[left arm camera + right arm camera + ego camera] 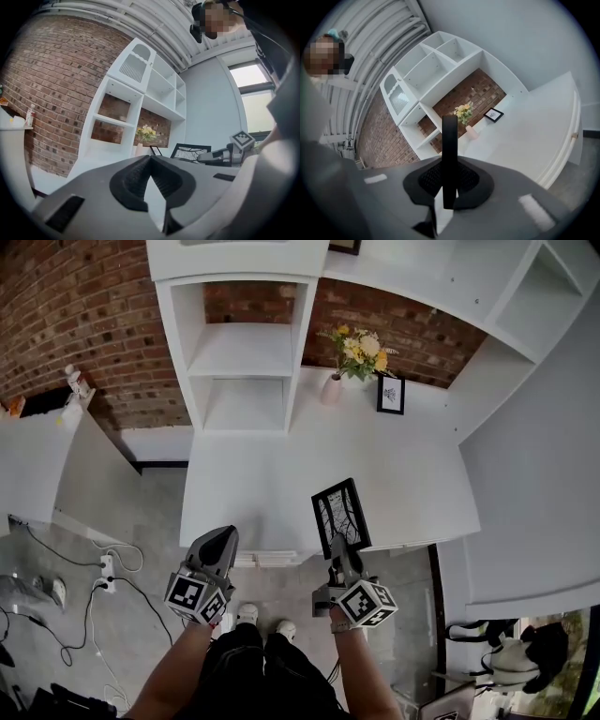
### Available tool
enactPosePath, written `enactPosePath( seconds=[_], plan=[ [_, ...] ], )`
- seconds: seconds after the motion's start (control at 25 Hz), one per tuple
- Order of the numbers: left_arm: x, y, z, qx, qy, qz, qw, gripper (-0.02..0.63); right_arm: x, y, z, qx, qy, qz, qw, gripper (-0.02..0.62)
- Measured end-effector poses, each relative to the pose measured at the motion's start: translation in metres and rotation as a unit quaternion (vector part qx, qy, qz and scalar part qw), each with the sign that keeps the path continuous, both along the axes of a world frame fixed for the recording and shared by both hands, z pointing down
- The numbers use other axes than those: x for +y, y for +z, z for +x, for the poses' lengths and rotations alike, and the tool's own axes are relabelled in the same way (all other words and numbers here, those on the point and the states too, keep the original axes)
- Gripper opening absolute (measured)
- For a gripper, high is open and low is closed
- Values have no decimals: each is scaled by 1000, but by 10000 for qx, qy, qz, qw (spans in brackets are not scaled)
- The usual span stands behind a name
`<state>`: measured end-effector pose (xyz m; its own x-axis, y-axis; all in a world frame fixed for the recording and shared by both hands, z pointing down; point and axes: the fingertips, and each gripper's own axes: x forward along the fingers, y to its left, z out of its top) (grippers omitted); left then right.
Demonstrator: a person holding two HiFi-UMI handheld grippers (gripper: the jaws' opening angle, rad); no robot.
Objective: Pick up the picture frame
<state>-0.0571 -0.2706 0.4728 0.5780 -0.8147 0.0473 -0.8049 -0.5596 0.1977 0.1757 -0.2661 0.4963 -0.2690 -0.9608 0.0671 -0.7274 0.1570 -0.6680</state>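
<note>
Right gripper (343, 554) is clamped on the picture frame (339, 515), pads pinching the lower edge only. In the right gripper view the frame runs edge-on straight up between the jaws. The frame looks clear of the white table (253, 493) and sits over its near edge, at about 6 o'clock on the tabletop. Left gripper (221, 534) is at 9 o'clock from the right one, jaws closed on nothing.

Risks as I see them:
- One-edge pinch with most of the frame sticking out past the pads. Any wrist roll or jerk could make it pivot or slip in the grip.
- If it slips, it hits the table lip or the floor. The front may be glass, can't confirm.
- Lowering or swinging toward 12 o'clock could clip the far corner on the table.
- The second small frame (391, 395) and flower vase (332, 388) at 12 to 1 o'clock are well apart, so low concern.

Left gripper is free to support the far edge if needed.
</note>
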Motion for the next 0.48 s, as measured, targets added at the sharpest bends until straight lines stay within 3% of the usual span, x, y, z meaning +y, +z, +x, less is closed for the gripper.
enactPosePath(
  seconds=[0.48],
  plan=[
    [-11, -32, -8, 75, -180, 230, 9995, -2, -4, -54, 4, 1337, -128, 702, 9884, 28]
  ],
)
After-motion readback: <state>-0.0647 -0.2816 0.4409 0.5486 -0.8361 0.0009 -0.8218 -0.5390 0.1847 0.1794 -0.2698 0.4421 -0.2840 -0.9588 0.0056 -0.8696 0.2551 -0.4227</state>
